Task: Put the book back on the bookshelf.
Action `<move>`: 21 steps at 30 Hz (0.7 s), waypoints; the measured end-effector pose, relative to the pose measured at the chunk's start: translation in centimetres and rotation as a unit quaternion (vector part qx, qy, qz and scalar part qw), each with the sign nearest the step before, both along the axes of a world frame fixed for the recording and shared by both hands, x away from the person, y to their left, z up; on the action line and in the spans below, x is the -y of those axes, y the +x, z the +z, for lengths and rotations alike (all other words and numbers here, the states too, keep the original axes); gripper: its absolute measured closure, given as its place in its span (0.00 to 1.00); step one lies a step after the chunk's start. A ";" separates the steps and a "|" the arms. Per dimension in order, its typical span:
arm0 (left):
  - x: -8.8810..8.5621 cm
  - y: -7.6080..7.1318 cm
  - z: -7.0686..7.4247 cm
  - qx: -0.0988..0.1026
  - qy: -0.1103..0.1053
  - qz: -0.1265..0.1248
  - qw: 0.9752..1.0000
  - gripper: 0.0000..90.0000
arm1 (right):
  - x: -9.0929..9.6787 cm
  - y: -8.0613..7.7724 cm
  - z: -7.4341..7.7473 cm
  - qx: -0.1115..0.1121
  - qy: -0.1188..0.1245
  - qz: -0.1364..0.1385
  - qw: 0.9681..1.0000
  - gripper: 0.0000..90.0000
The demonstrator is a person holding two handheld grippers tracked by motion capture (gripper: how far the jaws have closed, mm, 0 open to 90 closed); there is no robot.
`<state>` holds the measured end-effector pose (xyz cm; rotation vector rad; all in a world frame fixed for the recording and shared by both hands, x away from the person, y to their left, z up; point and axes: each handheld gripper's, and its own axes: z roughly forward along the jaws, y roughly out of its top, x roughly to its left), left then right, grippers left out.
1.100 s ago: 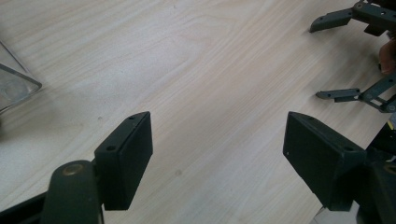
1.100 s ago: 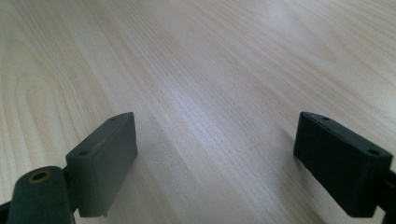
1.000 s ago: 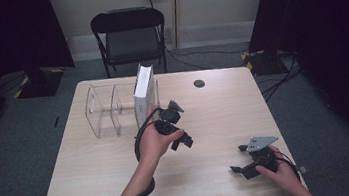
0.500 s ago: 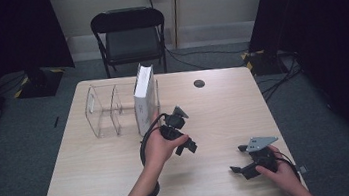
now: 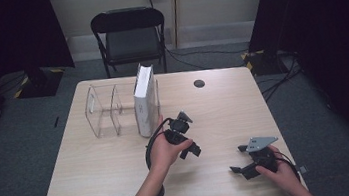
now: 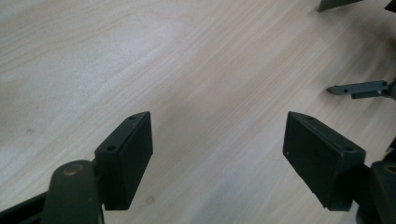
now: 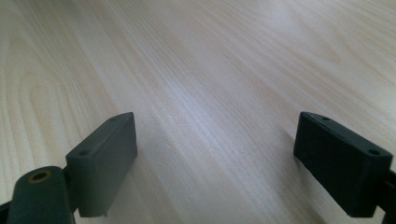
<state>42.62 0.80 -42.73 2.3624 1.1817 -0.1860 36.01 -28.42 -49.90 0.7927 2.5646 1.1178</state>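
Note:
A white book (image 5: 145,101) stands upright in the right-hand slot of a clear plastic rack (image 5: 103,111) on the wooden table (image 5: 96,173). My left gripper (image 5: 192,134) hangs low over the table's middle, just in front and to the right of the book, apart from it. Its jaws are open with bare wood between them (image 6: 217,149). My right gripper (image 5: 237,159) sits at the front right of the table, pointing left, open over bare wood (image 7: 217,154). The right gripper's fingertips (image 6: 359,88) show at the upper right of the left gripper view.
A small dark disc (image 5: 199,83) lies near the table's far edge. A black folding chair (image 5: 129,33) stands behind the table. The rack's left slots hold nothing. Cables trail on the floor at the right.
My left gripper has come away from the book, sinking and moving toward the near side of the table. Its jaws stay equally wide. The right gripper has kept still.

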 end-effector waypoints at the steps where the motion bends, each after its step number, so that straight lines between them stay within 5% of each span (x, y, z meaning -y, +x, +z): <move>1: 0.0 0.0 -0.1 0.003 0.000 -0.001 1.000 0.27 | 0.0 0.0 0.0 0.000 0.000 0.000 1.000 0.14; 21: 1.0 -1.2 -3.1 0.021 0.029 -0.021 0.999 0.25 | 0.0 0.0 0.0 0.000 0.000 0.000 1.000 0.14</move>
